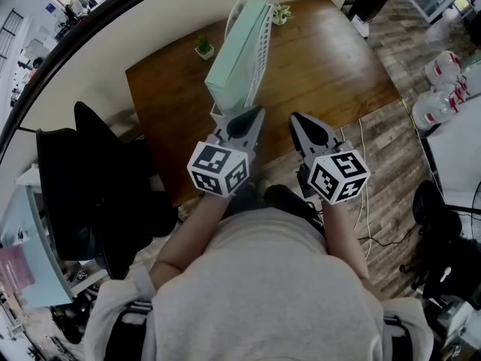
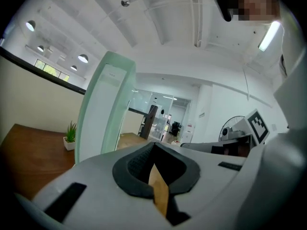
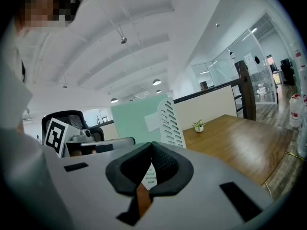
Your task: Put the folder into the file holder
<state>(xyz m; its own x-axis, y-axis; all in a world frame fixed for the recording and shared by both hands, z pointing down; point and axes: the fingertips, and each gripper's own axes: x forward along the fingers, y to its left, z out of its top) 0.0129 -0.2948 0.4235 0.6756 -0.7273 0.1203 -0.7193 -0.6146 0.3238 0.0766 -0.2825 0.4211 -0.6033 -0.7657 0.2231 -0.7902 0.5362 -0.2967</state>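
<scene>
A mint green folder [image 1: 237, 66] stands upright inside the white slotted file holder [image 1: 264, 40] on the brown wooden table [image 1: 331, 66]. My left gripper [image 1: 254, 111] hovers just in front of the holder's near end, shut with nothing between its pads. My right gripper [image 1: 295, 117] is beside it to the right, over the table's front edge, also shut and empty. In the left gripper view the folder [image 2: 103, 109] rises close ahead above the closed tips [image 2: 153, 145]. The right gripper view shows the folder [image 3: 136, 119] and the holder [image 3: 170, 123] just past its closed tips [image 3: 152, 145].
Two small potted plants [image 1: 204, 48] [image 1: 280, 12] stand at the table's far edge. A black office chair [image 1: 98, 186] is at the left, next to the person. Large water bottles [image 1: 443, 89] and cables [image 1: 361, 194] lie on the wood floor at the right.
</scene>
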